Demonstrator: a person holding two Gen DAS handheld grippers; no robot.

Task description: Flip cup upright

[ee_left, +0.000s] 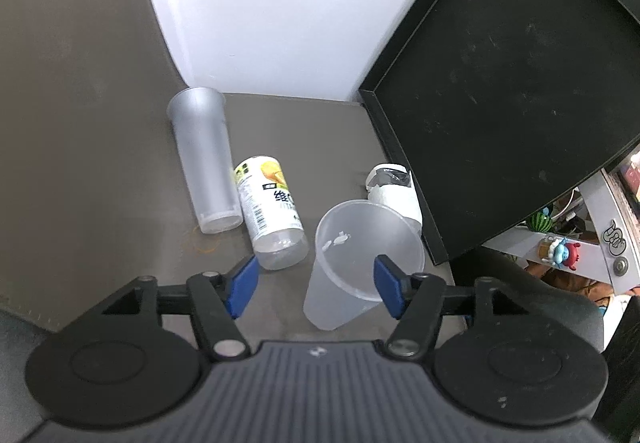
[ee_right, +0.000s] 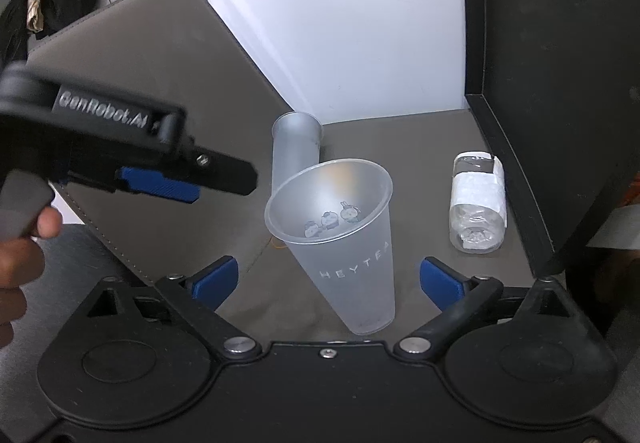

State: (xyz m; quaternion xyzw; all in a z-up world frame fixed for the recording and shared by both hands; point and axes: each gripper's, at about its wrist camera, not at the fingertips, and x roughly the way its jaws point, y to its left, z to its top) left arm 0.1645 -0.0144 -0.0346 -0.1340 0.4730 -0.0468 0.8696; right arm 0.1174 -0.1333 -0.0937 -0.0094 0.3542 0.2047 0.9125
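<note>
Frosted plastic cup (ee_right: 340, 235), tapered, upright on grey matte desk (ee_right: 420, 147), between spread blue pads of right gripper (ee_right: 326, 279); left gripper (ee_left: 316, 285) likewise open, empty.

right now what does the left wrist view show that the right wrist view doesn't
Only the left wrist view shows the yellow-labelled bottle beside the tall cup, plus the shelf toys at right. Only the right wrist view shows the HEYTEA lettering on the frosted cup, the left gripper from the side, and the person's hand. Both share the frosted cup standing mouth up, the tall cup, the white-labelled bottle and the black panel. The right gripper is open.
</note>
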